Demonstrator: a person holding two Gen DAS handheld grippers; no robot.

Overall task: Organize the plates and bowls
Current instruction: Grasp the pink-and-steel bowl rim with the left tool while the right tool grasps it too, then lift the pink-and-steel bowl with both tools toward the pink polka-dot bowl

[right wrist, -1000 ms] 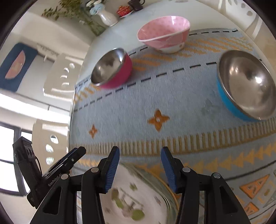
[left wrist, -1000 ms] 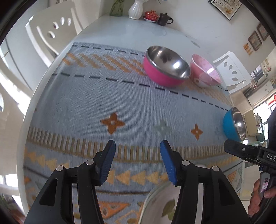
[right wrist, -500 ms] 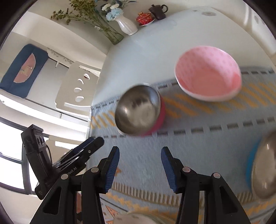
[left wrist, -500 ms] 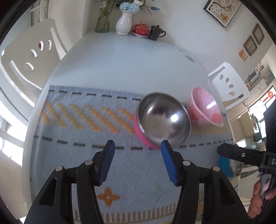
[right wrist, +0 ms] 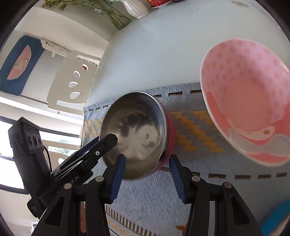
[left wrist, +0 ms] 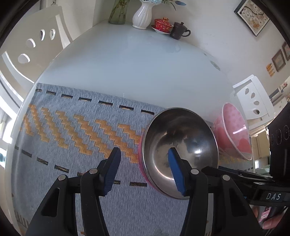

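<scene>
Steel-lined pink bowl (left wrist: 178,150), on the woven mat (left wrist: 76,138) beside the dotted pink bowl (right wrist: 248,101), now fills both views: left gripper (left wrist: 144,171) and right gripper (right wrist: 146,178), half-open and empty, have closed in for pickup.

So the count: three bowls, a steel one with a pink outside (left wrist: 178,145), a pink dotted one (right wrist: 248,98) and a blue one (right wrist: 277,216) at the frame edge. Two vases (left wrist: 142,15), one lidded red cup (left wrist: 161,22), one dark mug (left wrist: 179,30), two white chairs (left wrist: 253,98), one woven mat (left wrist: 72,130).
</scene>
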